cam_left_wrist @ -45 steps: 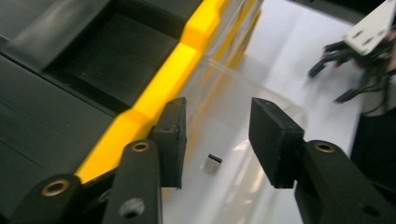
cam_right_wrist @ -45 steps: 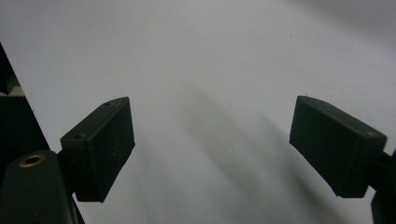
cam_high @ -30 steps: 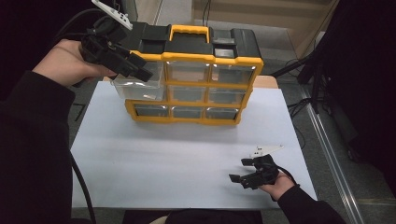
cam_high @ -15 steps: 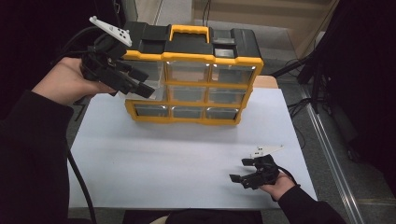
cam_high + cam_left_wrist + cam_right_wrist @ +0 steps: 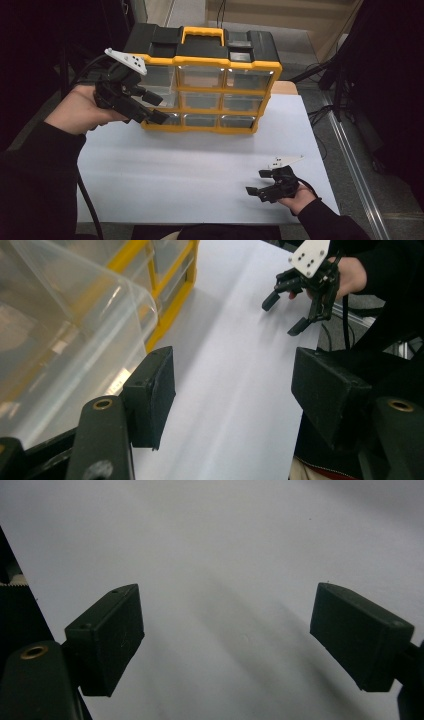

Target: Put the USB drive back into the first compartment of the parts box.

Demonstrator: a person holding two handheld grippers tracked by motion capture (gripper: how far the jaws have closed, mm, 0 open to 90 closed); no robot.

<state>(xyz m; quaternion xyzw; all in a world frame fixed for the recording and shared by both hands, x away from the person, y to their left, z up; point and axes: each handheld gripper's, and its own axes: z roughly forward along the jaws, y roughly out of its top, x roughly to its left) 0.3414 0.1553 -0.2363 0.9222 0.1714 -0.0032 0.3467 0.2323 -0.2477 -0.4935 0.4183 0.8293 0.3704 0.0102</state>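
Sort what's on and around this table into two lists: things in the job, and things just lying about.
In the job:
yellow-and-black plastic drawer organiser
clear plastic drawer at its left column
left gripper, open beside it

Lying about:
right gripper, open over the white table sheet
black cables on the floor

Your left gripper [image 5: 157,107] sits at the front left corner of the organizer [image 5: 205,80], which stands at the table's [image 5: 200,165] far edge w/ drawers [image 5: 200,76] facing you. Your right gripper [image 5: 257,182] rests near the front right edge, well apart from the organizer, nothing btwn its jaws.
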